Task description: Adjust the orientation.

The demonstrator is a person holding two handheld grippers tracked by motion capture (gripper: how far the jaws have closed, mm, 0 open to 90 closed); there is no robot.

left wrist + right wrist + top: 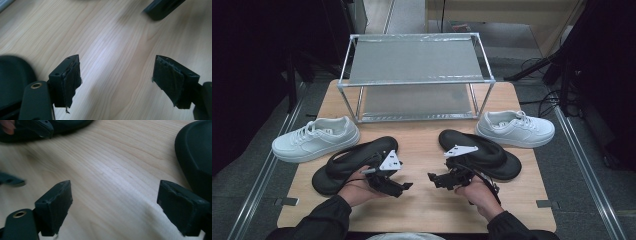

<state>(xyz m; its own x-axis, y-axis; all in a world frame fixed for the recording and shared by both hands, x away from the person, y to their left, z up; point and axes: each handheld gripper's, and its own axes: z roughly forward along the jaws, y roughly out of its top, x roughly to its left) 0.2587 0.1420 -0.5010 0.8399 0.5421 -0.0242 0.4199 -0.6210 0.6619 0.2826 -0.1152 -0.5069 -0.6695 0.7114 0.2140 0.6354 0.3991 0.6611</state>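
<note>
1. Hovering over bare worktop nearest the person, the left claw and right claw face each other, both spread wide and holding nothing.
2. Just behind the left claw lies the left black slipper; the right black slipper lies just behind the right claw.
3. Farther back, flanking the metal rack, sit the left white sneaker and the right white sneaker.

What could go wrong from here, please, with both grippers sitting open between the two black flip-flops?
The left gripper and right gripper point at each other over bare table, so they could collide. The left flip-flop lies partly under the left hand, so a blind grab might slip. The white sneaker sits close beside it and could get nudged.
</note>
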